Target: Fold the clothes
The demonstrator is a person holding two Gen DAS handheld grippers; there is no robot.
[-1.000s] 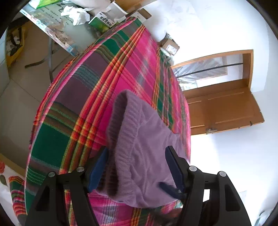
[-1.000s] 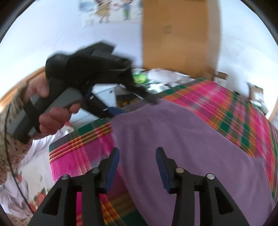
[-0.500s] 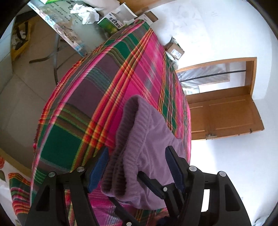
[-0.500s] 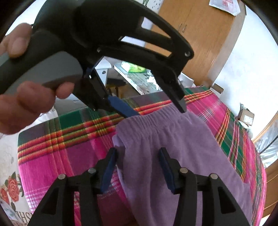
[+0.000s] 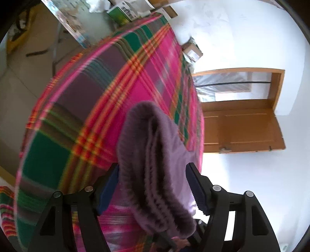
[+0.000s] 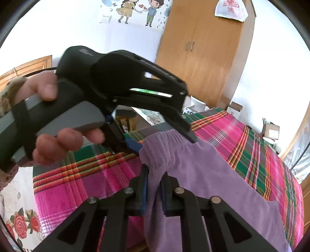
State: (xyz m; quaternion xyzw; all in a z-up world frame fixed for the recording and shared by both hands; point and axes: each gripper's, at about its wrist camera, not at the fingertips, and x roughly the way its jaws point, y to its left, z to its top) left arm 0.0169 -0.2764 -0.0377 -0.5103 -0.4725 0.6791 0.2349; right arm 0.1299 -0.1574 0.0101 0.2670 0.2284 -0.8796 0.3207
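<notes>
Right wrist view first: my right gripper (image 6: 154,186) has its blue pads pressed tight on a fold of the purple garment (image 6: 203,174) close to its ribbed waistband, so that one is clamped on the cloth. The garment lies spread across the plaid bedcover (image 6: 251,139), trailing away toward the far right of the bed. Just above and left of my fingers I see the left gripper (image 6: 166,139) from the side, with the person's hand (image 6: 56,124) wrapped round its grey handle; its tips sit at the waistband edge.

From the left wrist camera, my left gripper (image 5: 153,186) stands with its jaws apart, and the bunched waistband of the purple garment (image 5: 155,155) rises between the two fingers. The frame is blurred, so I can't be sure whether either pad touches the knit. Beyond the plaid bedcover (image 5: 108,87) there is a wooden door (image 5: 242,128) standing ajar, and a green box (image 5: 122,15) on a side table.
</notes>
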